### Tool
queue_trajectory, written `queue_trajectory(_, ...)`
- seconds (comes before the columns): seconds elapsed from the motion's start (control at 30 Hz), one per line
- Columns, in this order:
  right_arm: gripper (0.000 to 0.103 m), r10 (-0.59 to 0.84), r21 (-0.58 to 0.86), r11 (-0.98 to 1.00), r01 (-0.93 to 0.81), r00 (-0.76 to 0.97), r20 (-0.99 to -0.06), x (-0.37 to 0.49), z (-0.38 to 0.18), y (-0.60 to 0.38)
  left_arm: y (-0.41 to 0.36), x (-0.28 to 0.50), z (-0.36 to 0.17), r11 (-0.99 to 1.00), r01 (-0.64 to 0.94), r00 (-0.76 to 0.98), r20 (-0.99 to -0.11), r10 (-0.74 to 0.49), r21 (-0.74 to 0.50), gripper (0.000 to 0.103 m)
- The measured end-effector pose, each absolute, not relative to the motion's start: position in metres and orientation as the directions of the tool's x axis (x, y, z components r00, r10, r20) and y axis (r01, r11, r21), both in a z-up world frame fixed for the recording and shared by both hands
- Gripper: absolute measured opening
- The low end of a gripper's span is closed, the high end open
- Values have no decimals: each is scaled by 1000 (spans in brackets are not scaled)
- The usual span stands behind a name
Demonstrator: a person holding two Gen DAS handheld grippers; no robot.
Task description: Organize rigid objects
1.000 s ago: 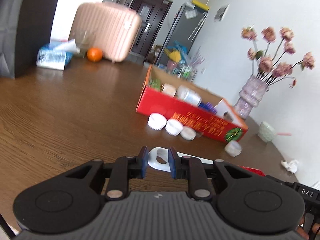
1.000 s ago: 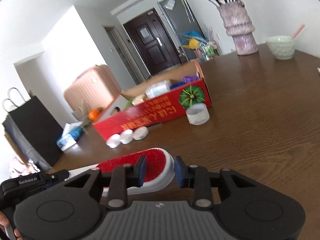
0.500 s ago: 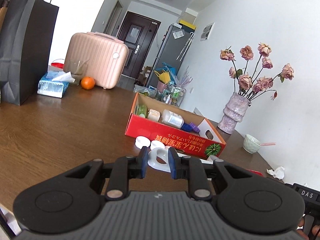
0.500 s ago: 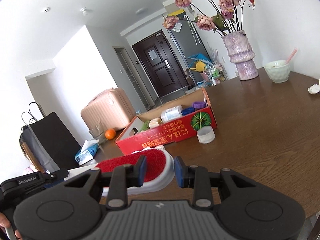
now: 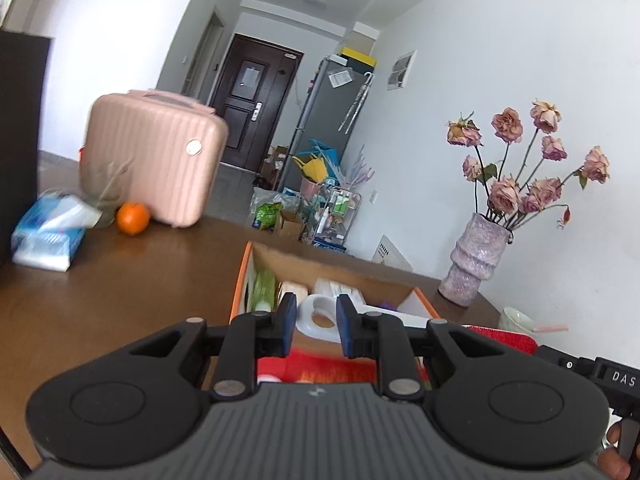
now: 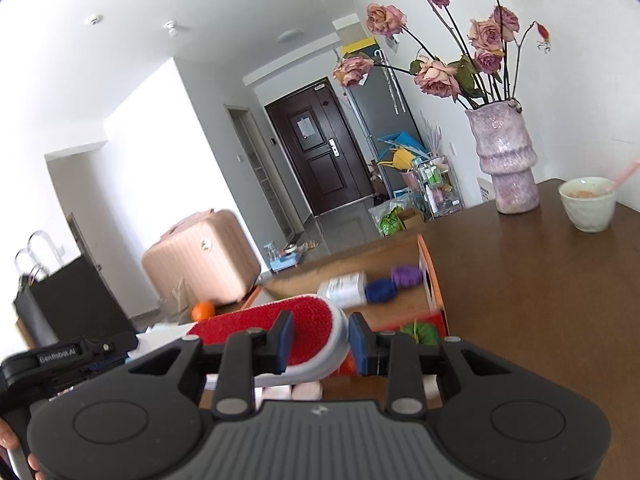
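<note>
Both hands carry one long brush between them, each end pinched so it stays level on the way to the box. The left gripper (image 5: pixel 317 328) has its jaws closed down on the white looped handle (image 5: pixel 320 316); the right gripper (image 6: pixel 320 344) has its jaws narrowed around the brush head (image 6: pixel 296 332), red bristle face up and white rim resting between the pads. Just beyond and below both sets of jaws lies the red cardboard box (image 6: pixel 434 304), open-topped, which looks like where the brush is meant to go. Already inside it, ahead of the right jaws, are a white bottle (image 6: pixel 344 289) and blue and purple caps (image 6: pixel 394 284), so free room for something this long seems tight. Further out on the counter (image 6: pixel 540 300), beyond the right jaws, stand a vase of roses (image 6: pixel 505 168) and a small bowl (image 6: pixel 587 203); beyond the left jaws sit an orange (image 5: pixel 133 218), a tissue pack (image 5: pixel 48 236) and a pink case (image 5: pixel 154 158), all well apart from the box.
</note>
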State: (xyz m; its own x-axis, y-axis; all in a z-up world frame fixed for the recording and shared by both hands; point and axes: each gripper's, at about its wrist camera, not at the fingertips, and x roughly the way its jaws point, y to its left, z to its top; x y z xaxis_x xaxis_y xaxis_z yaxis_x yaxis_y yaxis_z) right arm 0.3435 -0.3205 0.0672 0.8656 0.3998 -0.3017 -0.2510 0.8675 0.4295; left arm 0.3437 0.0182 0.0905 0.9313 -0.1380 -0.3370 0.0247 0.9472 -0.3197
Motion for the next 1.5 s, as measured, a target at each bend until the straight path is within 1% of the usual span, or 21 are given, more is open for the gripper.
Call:
queue_trajectory(0.17,29,391,426,874,-234,860,-330,417,75,-314,21,423,90,956,28,910,-388,-145,-291,21)
queue_trajectory(0.33,30,367,415,890,-186,833,-414,484,56,-309,22,484,58,954,3,866,-476,-152,-299,21)
queue_trajectory(0.47,29,337,387,910,-150,813,-475,509,29,-306,19,503,28,956,26,836,-519,-180,-291,21)
queue_trajectory(0.5,25,316,362,922,-139,811,-493,512,23,-304,17,507,22,952,57,822,-527,-216,-301,18)
queue_trajectory(0.53,15,332,353,921,-165,805,-492,514,18,-302,15,509,17,945,95,802,-537,-260,-315,16)
queue_trajectory(0.6,16,372,339,916,-215,772,-515,518,9,-291,5,511,9,953,120,788,-557,-262,-278,16)
queue_trajectory(0.67,16,314,223,948,-228,787,-531,515,5,-272,-2,510,4,973,106,800,-564,-205,-203,17)
queue_trajectory(0.7,18,304,186,952,-242,793,-529,511,3,-265,-2,509,3,974,108,800,-564,-204,-200,17)
queue_trajectory(0.77,18,322,176,947,-270,784,-531,507,3,-259,2,506,4,972,106,800,-563,-208,-208,18)
queue_trajectory(0.8,18,329,176,944,-278,782,-530,506,4,-258,4,505,7,975,96,804,-562,-194,-199,19)
queue_trajectory(0.93,23,316,171,949,-266,794,-518,500,13,-264,11,488,22,984,63,834,-534,-143,-165,35)
queue_trajectory(1.0,24,318,182,948,-261,801,-507,492,19,-270,14,475,32,987,55,846,-518,-126,-151,40)
queue_trajectory(1.07,28,322,186,947,-263,810,-491,480,27,-275,14,460,41,990,50,858,-502,-111,-134,47)
queue_trajectory(1.13,37,326,184,945,-269,819,-473,466,34,-278,13,441,49,993,47,872,-480,-93,-106,56)
queue_trajectory(1.17,38,328,183,944,-273,824,-463,458,37,-279,11,431,53,995,48,879,-468,-86,-92,59)
queue_trajectory(1.23,46,327,177,945,-276,835,-443,441,45,-282,8,412,59,995,53,886,-456,-84,-81,72)
queue_trajectory(1.27,49,323,168,946,-276,840,-436,433,48,-283,6,402,61,995,63,889,-449,-91,-77,73)
queue_trajectory(1.33,62,312,141,950,-279,853,-417,416,52,-283,1,381,64,997,61,901,-426,-76,-47,77)
queue_trajectory(1.37,65,305,120,952,-280,861,-407,407,54,-282,-2,370,66,998,53,911,-408,-59,-27,80)
queue_trajectory(1.43,83,282,62,958,-280,881,-379,388,56,-279,-8,349,67,999,36,928,-371,-28,15,92)
queue_trajectory(1.5,95,264,-8,959,-284,902,-343,368,57,-275,-14,328,64,998,31,938,-347,-10,56,101)
